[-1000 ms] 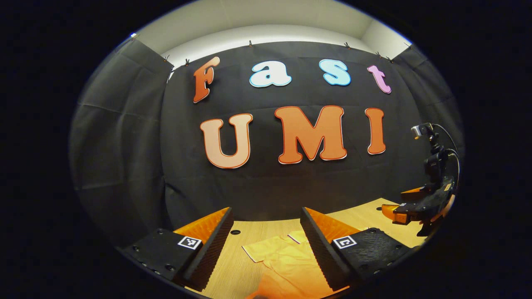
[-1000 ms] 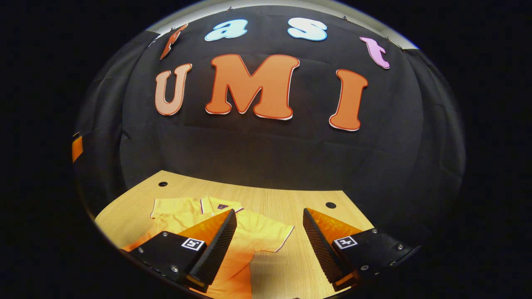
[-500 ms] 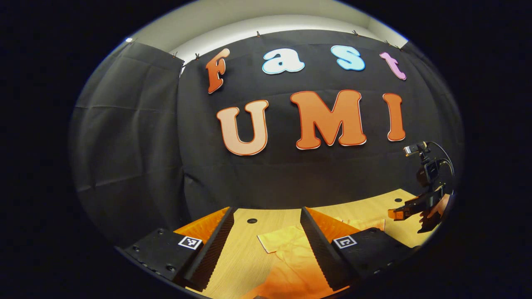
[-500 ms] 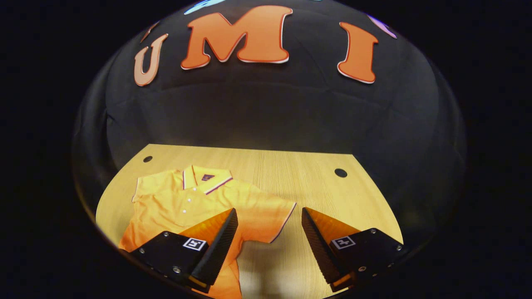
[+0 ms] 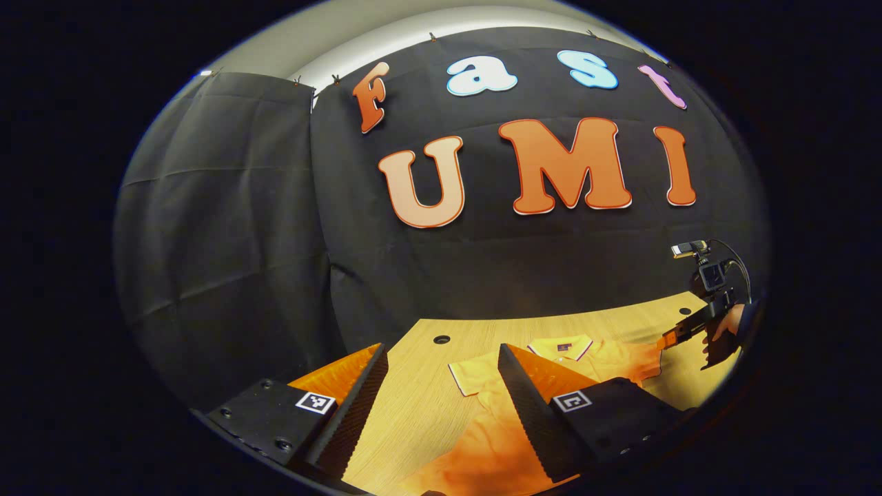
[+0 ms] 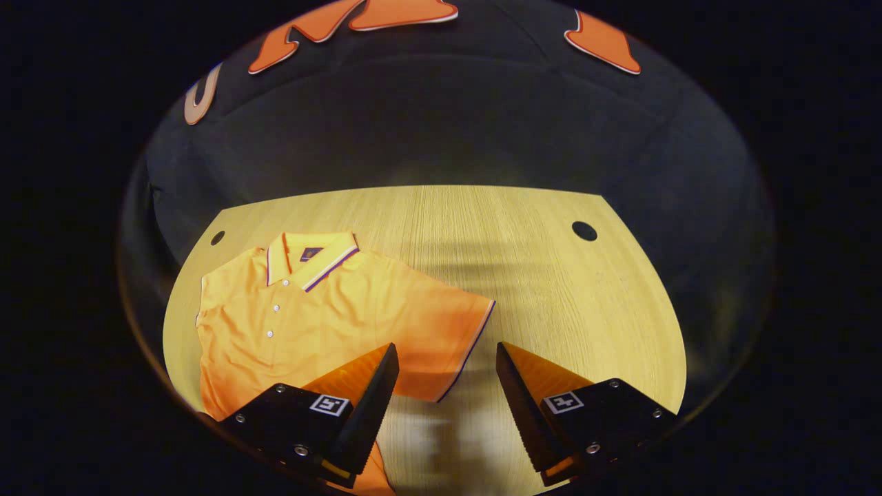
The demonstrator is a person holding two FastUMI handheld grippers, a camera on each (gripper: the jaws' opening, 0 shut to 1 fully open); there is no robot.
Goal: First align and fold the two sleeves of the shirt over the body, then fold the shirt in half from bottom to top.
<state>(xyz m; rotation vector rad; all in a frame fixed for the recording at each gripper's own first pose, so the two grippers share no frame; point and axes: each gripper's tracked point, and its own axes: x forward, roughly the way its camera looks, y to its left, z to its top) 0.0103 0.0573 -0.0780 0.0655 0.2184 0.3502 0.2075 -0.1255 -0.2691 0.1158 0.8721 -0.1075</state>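
Orange polo shirt lying flat on your wooden table, collar toward the black wall, your right gripper spread wide above its sleeve hem, your left gripper equally wide over the other sleeve, neither touching cloth.

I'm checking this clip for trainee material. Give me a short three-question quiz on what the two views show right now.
1. True or false: the right gripper is shut on a sleeve of the shirt.
2. Which lies between the right gripper's fingers? A) the collar B) the trimmed sleeve edge C) a table hole
3. Fill in: in the left gripper view, the left gripper has its jaws ____.

Key:
1. False; its jaws stand open above the sleeve.
2. B
3. open, over the table
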